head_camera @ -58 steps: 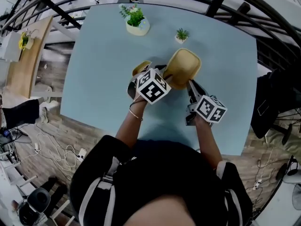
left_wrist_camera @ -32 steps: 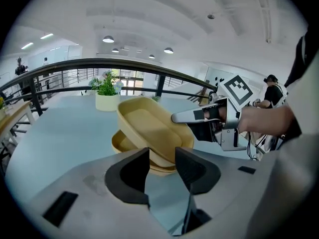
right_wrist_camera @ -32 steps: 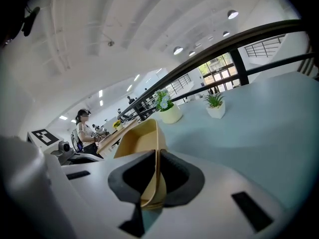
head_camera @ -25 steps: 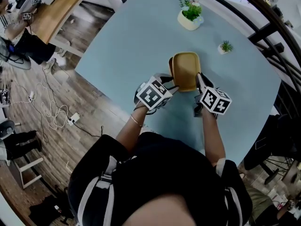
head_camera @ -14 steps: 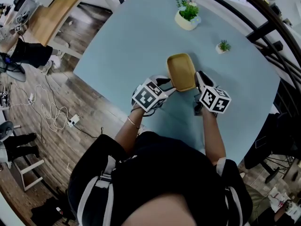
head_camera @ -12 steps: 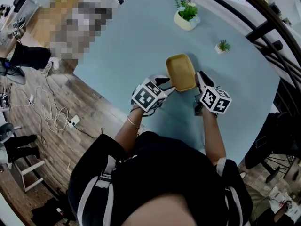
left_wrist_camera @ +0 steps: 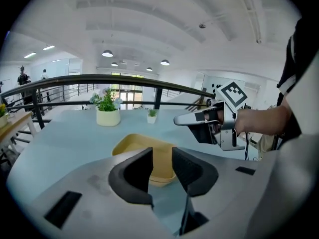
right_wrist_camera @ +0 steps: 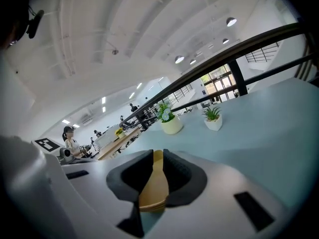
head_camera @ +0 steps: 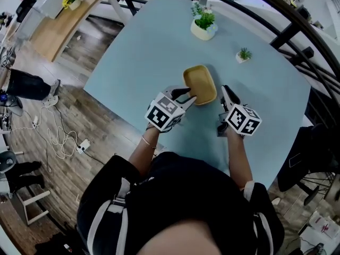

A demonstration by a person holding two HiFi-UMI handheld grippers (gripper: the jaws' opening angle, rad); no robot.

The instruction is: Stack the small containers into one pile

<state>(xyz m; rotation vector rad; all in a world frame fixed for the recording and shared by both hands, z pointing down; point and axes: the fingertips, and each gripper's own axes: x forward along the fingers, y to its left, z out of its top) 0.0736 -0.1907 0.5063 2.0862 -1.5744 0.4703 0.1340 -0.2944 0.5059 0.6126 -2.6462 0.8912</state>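
The containers, yellow and apparently nested as one pile, sit on the desk, open side up, long axis running away from the person and leaning left. The left gripper is nearer, at the near-left rim, jaws just closing yet clear of it. The right gripper stands just right, jaws narrowly parted, empty.

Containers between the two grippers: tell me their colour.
The containers are mustard yellow, clearest in the head view.
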